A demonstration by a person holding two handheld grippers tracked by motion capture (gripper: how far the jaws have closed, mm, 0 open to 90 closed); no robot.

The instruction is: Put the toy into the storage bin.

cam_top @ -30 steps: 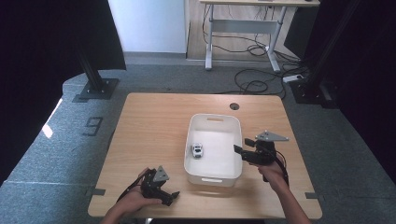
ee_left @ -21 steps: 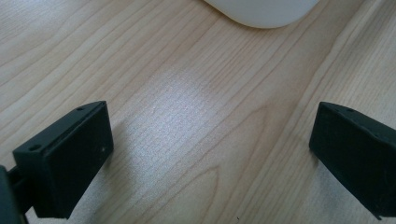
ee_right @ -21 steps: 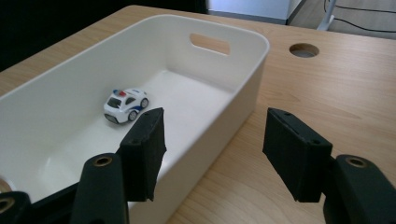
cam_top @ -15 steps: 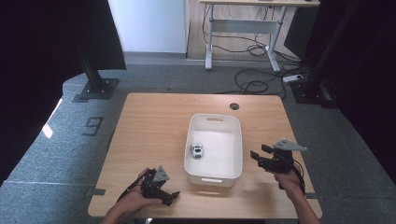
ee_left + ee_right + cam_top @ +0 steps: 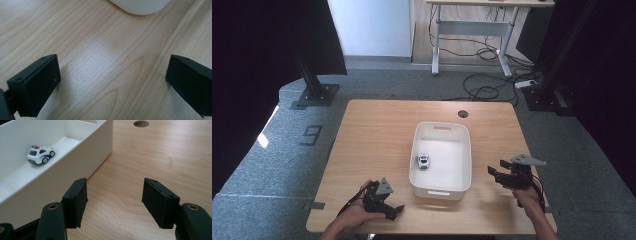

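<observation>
Toy car (image 5: 423,161) left in the bin (image 5: 464,150).
Both grippers (left (image 5: 398,210), right (image 5: 493,168)) are held spread and empty; the right jaws have just been opening.

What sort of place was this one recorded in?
Probably a lab or studio set up for recording: a wooden table on grey carpet, black curtains at both sides, a metal stand base, and cables trailing under a height-adjustable desk behind.

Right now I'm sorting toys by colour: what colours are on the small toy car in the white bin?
White small toy car with blue side stripe; clearest in right gripper view.
</observation>
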